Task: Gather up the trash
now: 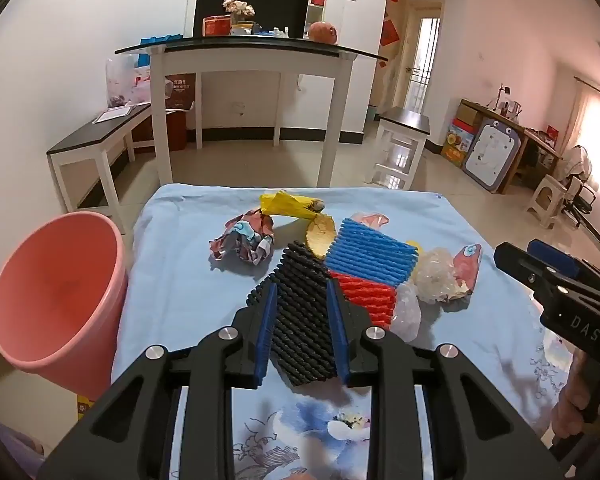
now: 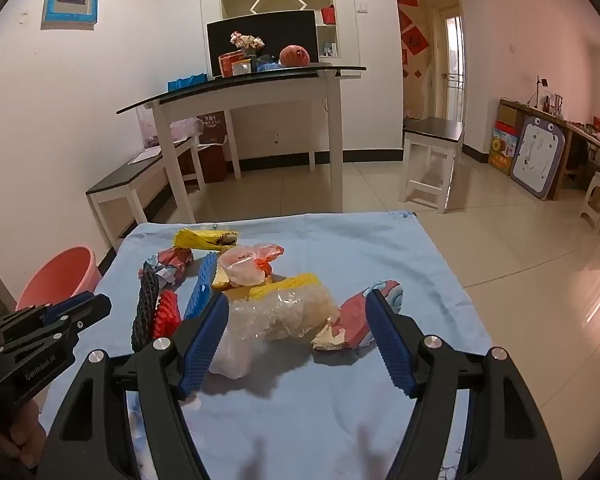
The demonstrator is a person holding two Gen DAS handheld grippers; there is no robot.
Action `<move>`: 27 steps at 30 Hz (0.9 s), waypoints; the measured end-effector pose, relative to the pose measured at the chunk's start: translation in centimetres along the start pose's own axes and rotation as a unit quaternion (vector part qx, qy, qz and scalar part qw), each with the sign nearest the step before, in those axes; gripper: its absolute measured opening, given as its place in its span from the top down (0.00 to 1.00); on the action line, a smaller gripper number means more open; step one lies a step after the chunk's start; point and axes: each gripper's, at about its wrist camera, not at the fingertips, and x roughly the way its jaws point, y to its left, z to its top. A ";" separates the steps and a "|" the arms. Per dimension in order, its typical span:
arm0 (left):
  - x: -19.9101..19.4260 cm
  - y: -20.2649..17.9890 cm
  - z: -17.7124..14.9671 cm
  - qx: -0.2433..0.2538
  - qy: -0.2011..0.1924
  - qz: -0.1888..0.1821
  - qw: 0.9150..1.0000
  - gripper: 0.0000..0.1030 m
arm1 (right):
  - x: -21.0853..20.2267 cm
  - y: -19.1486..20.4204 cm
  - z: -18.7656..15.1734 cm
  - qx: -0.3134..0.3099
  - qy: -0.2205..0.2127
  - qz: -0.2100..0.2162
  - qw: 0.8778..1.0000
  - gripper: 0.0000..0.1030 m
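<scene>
Trash lies on a blue cloth-covered table (image 1: 180, 280). My left gripper (image 1: 301, 294) is shut on a black foam net (image 1: 300, 320), its blue pads on both sides of it. Next to it lie a red foam net (image 1: 370, 296), a blue foam net (image 1: 370, 254), a crumpled paper ball (image 1: 242, 238), a yellow wrapper (image 1: 288, 204) and clear plastic wrap (image 1: 438, 270). My right gripper (image 2: 300, 304) is open wide around the clear plastic wrap (image 2: 296, 312), a red paper scrap (image 2: 360, 316) by its right finger. A pink plastic bag (image 2: 246, 266) lies behind.
A pink bin (image 1: 56, 292) stands on the floor left of the table, also in the right wrist view (image 2: 60, 276). A white table (image 1: 240, 60), a bench (image 1: 96, 140) and a stool (image 2: 432, 148) stand behind on the tiled floor.
</scene>
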 end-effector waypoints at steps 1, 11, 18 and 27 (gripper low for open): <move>0.0 0.0 0.0 0.000 0.001 0.000 1.000 0.74 | 0.0 0.0 0.0 -0.001 0.000 -0.001 1.000 0.32; 0.2 1.2 0.2 -0.008 0.008 0.000 1.000 0.74 | 0.1 0.1 0.2 -0.001 0.001 -0.004 1.000 0.32; 0.0 2.2 0.6 -0.015 0.012 -0.002 1.000 0.74 | 0.4 0.1 0.2 -0.003 -0.005 -0.007 1.000 0.32; -0.3 2.3 -0.2 -0.028 0.006 0.007 1.000 0.74 | -0.7 -0.4 0.3 0.004 -0.014 -0.009 1.000 0.34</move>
